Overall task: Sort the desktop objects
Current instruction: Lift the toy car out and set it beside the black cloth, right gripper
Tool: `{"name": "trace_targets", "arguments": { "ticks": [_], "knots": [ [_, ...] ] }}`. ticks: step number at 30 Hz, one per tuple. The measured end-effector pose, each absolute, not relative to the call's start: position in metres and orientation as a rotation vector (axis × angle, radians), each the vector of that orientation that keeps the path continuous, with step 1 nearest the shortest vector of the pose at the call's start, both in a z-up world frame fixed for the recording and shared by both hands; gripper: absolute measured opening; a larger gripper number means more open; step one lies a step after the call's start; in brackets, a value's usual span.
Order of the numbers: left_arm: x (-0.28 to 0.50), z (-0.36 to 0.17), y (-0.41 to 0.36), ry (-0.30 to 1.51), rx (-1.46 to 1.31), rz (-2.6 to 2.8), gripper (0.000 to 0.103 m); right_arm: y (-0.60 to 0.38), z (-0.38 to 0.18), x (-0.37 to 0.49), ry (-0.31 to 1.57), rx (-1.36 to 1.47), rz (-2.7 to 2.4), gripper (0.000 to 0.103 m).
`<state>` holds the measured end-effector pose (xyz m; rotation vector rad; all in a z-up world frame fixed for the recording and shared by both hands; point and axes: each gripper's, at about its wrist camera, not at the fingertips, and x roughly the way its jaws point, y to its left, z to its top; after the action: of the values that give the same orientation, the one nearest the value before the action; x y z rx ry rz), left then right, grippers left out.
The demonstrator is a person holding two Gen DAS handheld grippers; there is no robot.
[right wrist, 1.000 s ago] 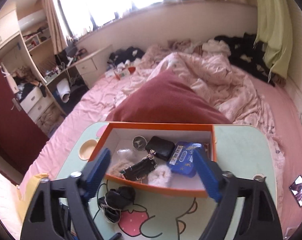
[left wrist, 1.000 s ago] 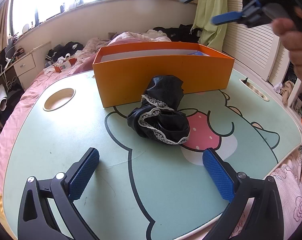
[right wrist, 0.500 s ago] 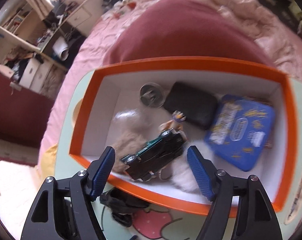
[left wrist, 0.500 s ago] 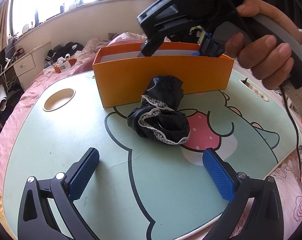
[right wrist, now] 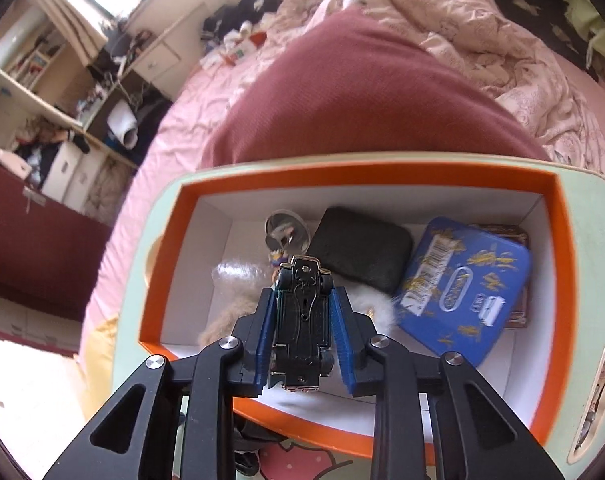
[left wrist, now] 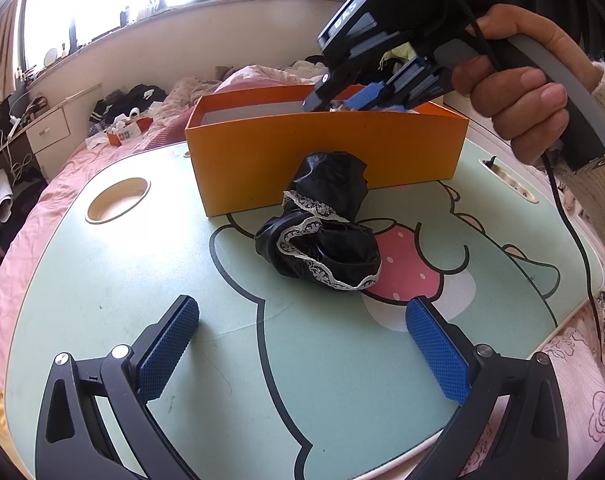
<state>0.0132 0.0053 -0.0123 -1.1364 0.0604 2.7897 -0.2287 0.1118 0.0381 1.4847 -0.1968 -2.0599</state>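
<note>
An orange box (left wrist: 326,156) stands at the back of the green cartoon table (left wrist: 102,280). A black lace-trimmed cloth (left wrist: 322,236) lies in front of it. My left gripper (left wrist: 302,344) is open and empty, low over the table near the cloth. My right gripper (right wrist: 302,312) is shut on a black toy car (right wrist: 302,320), underside up, inside the box (right wrist: 558,280). It also shows in the left wrist view (left wrist: 354,100), tips down in the box. The box holds a blue tin (right wrist: 462,296), a black pouch (right wrist: 358,248), a round clear lid (right wrist: 282,228) and fur pieces (right wrist: 230,320).
The table has a round cup hole (left wrist: 118,200) at the left and a slot (left wrist: 510,180) at the right. It sits on a bed with a dark red pillow (right wrist: 362,100) behind the box. Shelves and drawers (right wrist: 62,120) stand at the left.
My right gripper has dropped into the box and shut on the toy car, which now points away between its pads. The left gripper and the cloth have not moved.
</note>
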Motion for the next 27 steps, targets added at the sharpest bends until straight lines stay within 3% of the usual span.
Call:
{"name": "trace_targets", "arguments": {
  "ticks": [11, 23, 26, 27],
  "knots": [
    [0.014, -0.013, 0.004, 0.061, -1.135, 2.788, 0.103, 0.17, 0.098, -0.165, -0.334, 1.205, -2.123, 0.027],
    [0.014, -0.013, 0.003, 0.064, -1.134, 2.786, 0.103, 0.175, 0.005, -0.112, -0.199, 1.348, -2.156, 0.027],
    [0.014, -0.014, 0.004, 0.064, -1.133, 2.786, 0.103, 0.181, 0.005, -0.111, -0.236, 1.265, -2.217, 0.027],
    [0.014, -0.014, 0.003, 0.065, -1.133, 2.785, 0.103, 0.182, 0.008, -0.108, -0.238, 1.235, -2.244, 0.032]
  ]
}}
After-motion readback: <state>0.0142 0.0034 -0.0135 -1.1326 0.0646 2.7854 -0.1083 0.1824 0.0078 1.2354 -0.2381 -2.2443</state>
